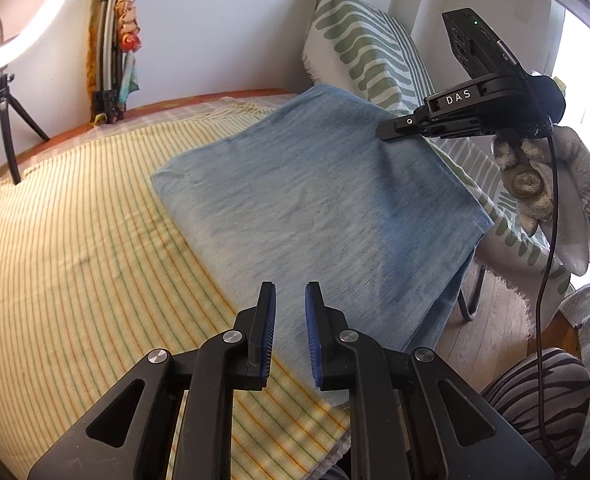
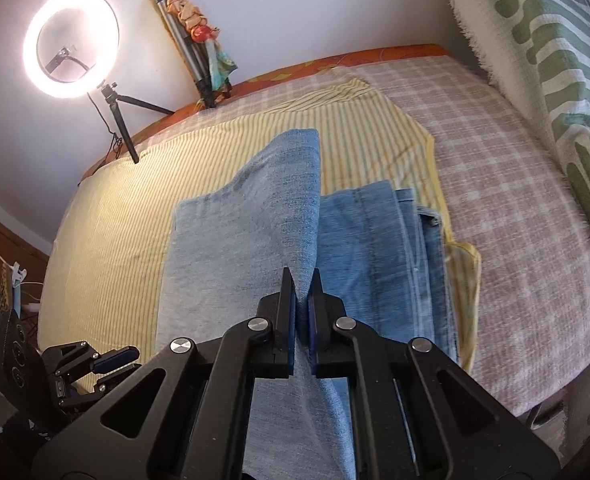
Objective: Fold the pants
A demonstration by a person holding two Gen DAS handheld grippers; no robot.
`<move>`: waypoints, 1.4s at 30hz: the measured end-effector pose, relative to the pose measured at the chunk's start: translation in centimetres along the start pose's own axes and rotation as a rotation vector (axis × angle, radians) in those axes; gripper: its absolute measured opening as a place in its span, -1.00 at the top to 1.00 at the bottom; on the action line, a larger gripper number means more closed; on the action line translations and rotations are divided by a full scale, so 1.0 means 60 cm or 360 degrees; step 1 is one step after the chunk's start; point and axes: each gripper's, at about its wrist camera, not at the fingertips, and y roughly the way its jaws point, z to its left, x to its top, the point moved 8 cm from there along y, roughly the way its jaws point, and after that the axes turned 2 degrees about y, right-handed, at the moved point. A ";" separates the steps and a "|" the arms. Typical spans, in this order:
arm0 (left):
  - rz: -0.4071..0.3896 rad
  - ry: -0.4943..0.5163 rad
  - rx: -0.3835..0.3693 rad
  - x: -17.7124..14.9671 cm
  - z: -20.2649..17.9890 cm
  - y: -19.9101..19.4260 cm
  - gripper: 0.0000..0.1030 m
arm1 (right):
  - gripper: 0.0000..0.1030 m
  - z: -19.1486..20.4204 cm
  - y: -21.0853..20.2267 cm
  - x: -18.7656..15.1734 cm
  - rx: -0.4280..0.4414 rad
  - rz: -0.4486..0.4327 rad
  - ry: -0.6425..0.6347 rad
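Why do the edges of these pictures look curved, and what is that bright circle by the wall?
Both wrist views use fisheye lenses, so the bed's far edge bows. The bright circle is a ring light on a tripod; it blows out to white glare in the left wrist view's corner. In the right wrist view, the folded jeans beside the right gripper look slightly smeared.

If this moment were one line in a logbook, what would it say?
task: fold pants | right gripper: shut on pants | left gripper: open, empty | surface: striped sheet
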 end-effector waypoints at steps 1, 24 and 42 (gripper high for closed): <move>0.0001 0.0005 -0.0003 0.001 -0.002 0.001 0.74 | 0.90 -0.004 -0.002 0.000 -0.0003 -0.0004 0.0006; 0.0077 0.0194 -0.0095 0.008 -0.071 0.047 0.74 | 0.91 -0.112 0.039 -0.014 -0.0123 0.0064 0.0118; 0.0136 0.0212 -0.0087 -0.010 -0.080 0.026 0.69 | 0.57 -0.139 0.043 -0.022 -0.0284 0.0101 0.0140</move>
